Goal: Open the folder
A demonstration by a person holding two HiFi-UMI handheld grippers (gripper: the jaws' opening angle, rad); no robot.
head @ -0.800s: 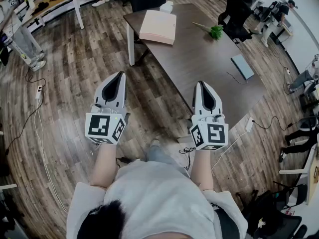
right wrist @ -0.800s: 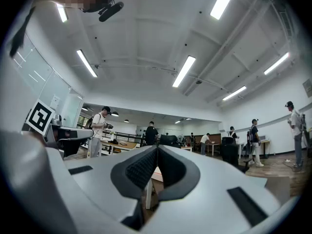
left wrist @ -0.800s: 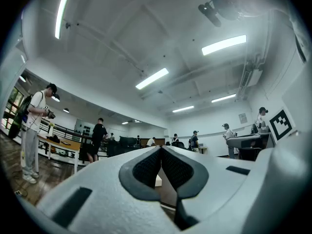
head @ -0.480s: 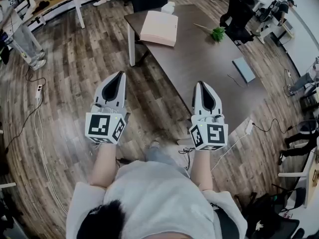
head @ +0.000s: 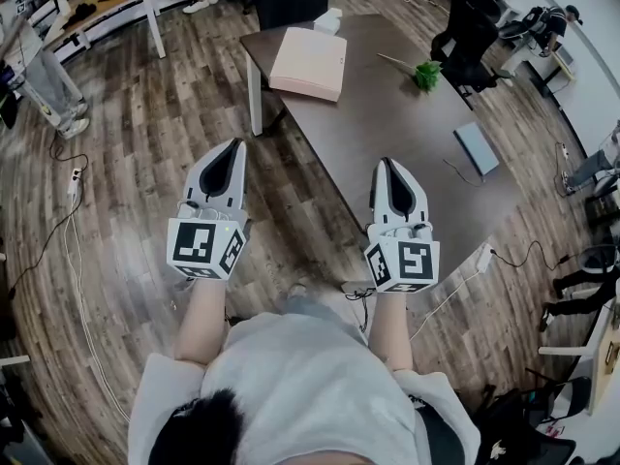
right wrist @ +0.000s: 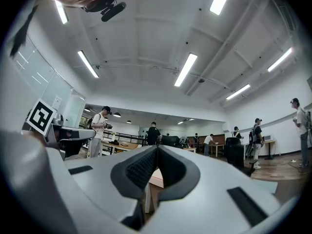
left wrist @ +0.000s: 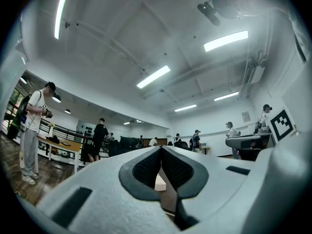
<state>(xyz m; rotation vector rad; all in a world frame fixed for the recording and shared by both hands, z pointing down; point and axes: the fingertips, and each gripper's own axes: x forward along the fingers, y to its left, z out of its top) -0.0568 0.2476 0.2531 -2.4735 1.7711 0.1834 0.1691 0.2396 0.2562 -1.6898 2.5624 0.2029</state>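
A pale pink folder [head: 308,64] lies closed on the far left end of the dark table [head: 387,134]. Both grippers are held in the air well short of it, over the floor and the table's near edge. My left gripper [head: 235,143] is shut with nothing in it, and its tips meet in the left gripper view [left wrist: 161,147]. My right gripper [head: 389,162] is shut and empty too, tips together [right wrist: 157,146]. A sliver of the folder [left wrist: 159,183] shows below the closed tips, as it does in the right gripper view [right wrist: 157,178].
On the table are a small green plant [head: 422,74], a blue-grey flat thing [head: 478,148] with a cable, and a white box [head: 327,17] behind the folder. Black chairs [head: 465,37] stand at the far right. Cables [head: 73,187] run over the wooden floor. People stand in the background.
The table and folder have slid slightly lower in the head view. Both grippers keep the same pose, side by side and shut.
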